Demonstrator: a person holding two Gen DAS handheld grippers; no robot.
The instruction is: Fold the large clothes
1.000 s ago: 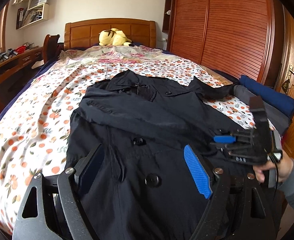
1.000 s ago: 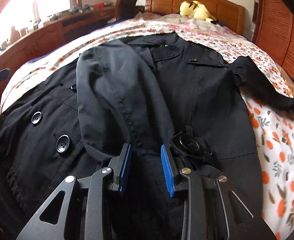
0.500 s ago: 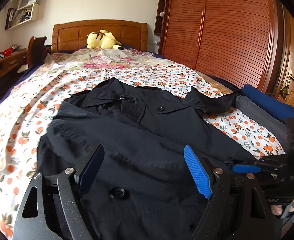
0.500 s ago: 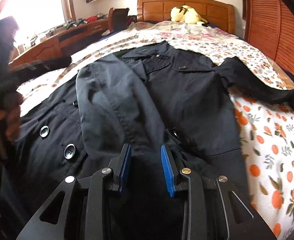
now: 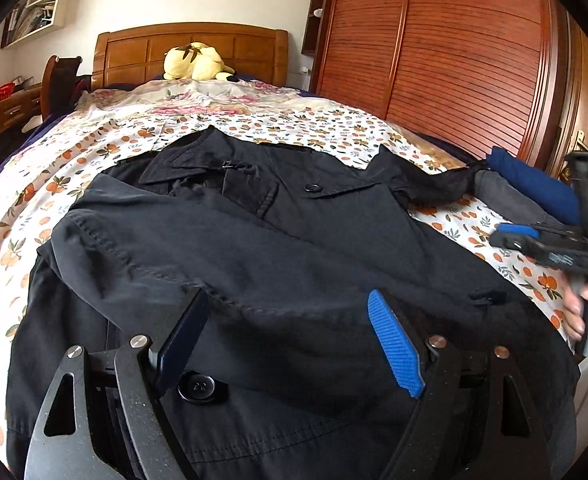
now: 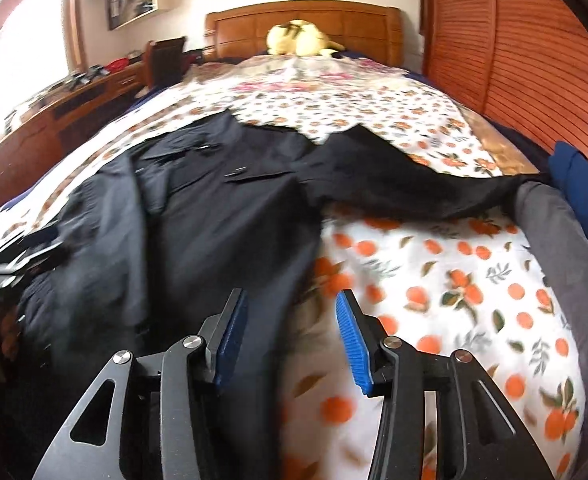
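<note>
A black coat (image 5: 278,248) lies spread across the middle of the left wrist view on an orange-print bedsheet (image 5: 34,184), collar toward the wooden headboard (image 5: 190,50) at the top, one sleeve folded across its front and the other stretched toward the right edge, where its cuff reaches a grey garment (image 6: 562,256) and a blue garment (image 5: 534,184). The left gripper (image 5: 286,332) sits at the bottom centre of that view, jaws spread wide and holding nothing, above the coat's lower front near a large button (image 5: 201,387). The right gripper (image 6: 290,336) fills the bottom of its own view, jaws parted and empty, over the coat's right edge where cloth meets sheet; that view is smeared, so whether the fingers touch the fabric cannot be told. A yellow plush toy (image 5: 196,62) rests against the headboard, and a slatted wardrobe (image 5: 446,48) fills the upper right.
</note>
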